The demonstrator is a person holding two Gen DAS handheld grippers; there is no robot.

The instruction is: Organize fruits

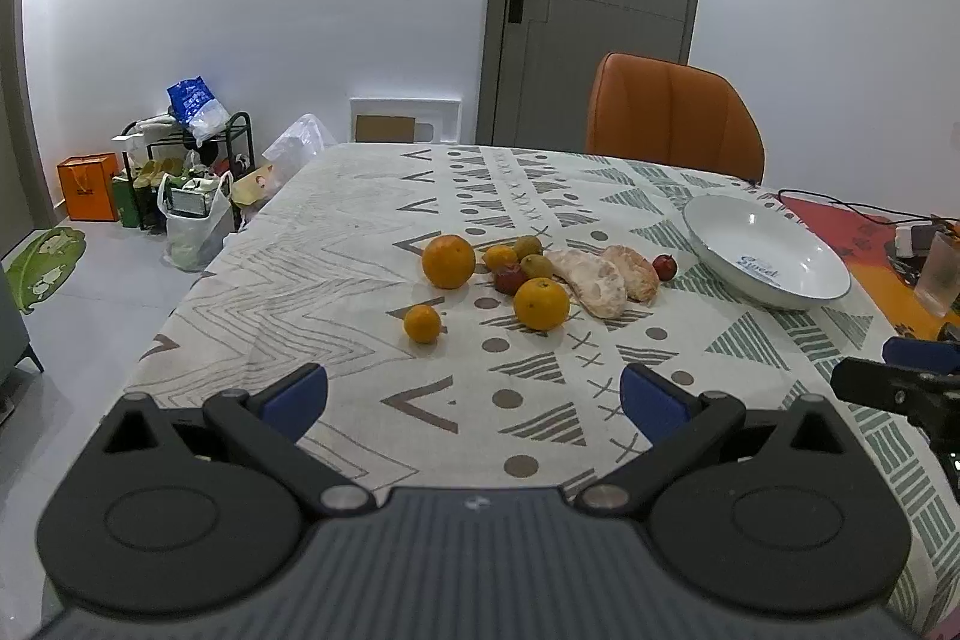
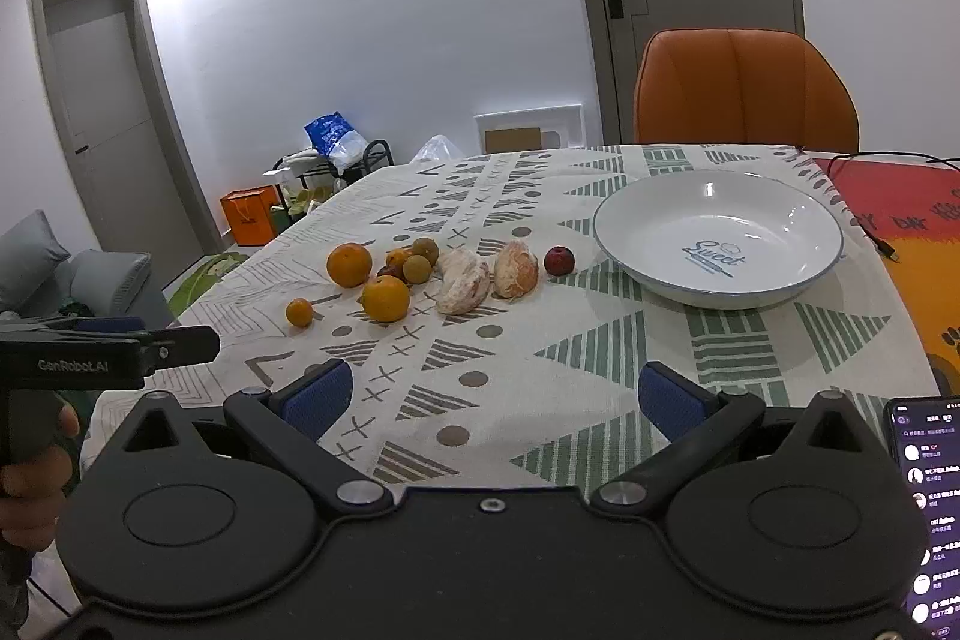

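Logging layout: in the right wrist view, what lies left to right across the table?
Small orange → big orange → pomelo segment → second segment → red fruit → bowl → phone.

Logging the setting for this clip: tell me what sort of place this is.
Most likely a home dining area: a table under a patterned tablecloth with loose fruit and a white bowl, an orange chair pulled up, and shoes and bags on a rack by the wall.
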